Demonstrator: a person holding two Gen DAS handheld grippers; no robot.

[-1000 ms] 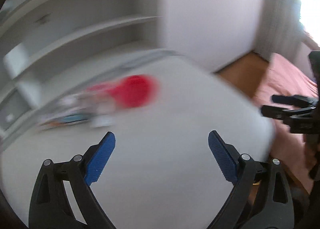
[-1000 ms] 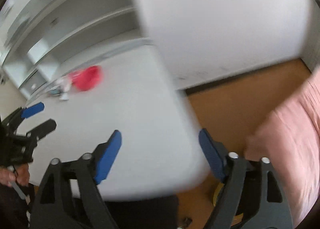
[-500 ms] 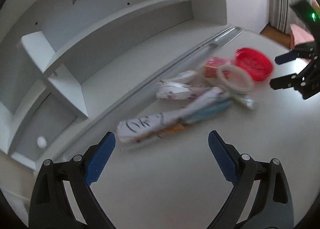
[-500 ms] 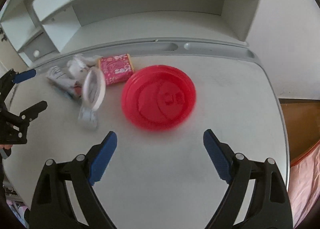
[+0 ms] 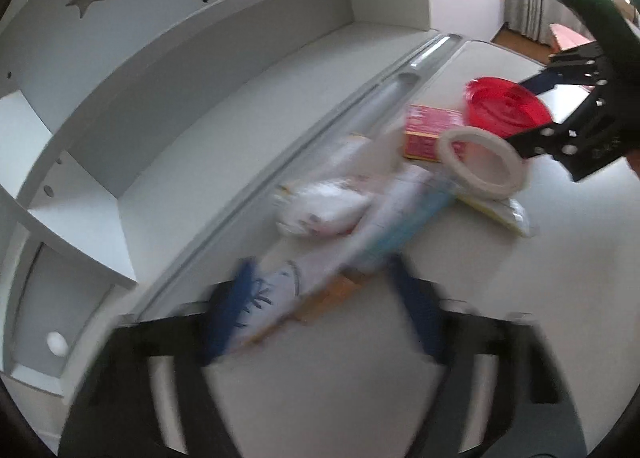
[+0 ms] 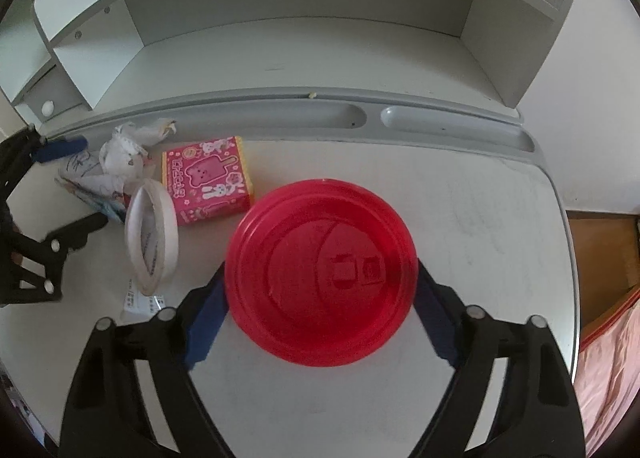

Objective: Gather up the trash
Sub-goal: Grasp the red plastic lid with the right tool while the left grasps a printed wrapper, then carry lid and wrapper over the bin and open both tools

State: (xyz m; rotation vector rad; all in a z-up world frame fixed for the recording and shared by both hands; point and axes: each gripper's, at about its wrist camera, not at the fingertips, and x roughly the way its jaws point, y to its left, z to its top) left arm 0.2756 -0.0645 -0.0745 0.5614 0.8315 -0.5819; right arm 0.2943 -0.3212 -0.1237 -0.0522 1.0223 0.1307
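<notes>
Right gripper [image 6: 320,322] open, jaws either side of red plate [image 6: 320,274] mid-desk [image 6: 500,218], not clamped. Left gripper [image 5: 324,306] blurred, open, over paper wrappers [image 5: 360,234] near desk's back-left edge. Pink box [image 6: 206,178], tape ring [image 6: 151,234], crumpled tissue [image 6: 124,150] lie between wrappers and plate.

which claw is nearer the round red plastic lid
Right. The right claw straddles the round red plastic lid, one finger each side; the left claw is over the paper wrappers.
</notes>
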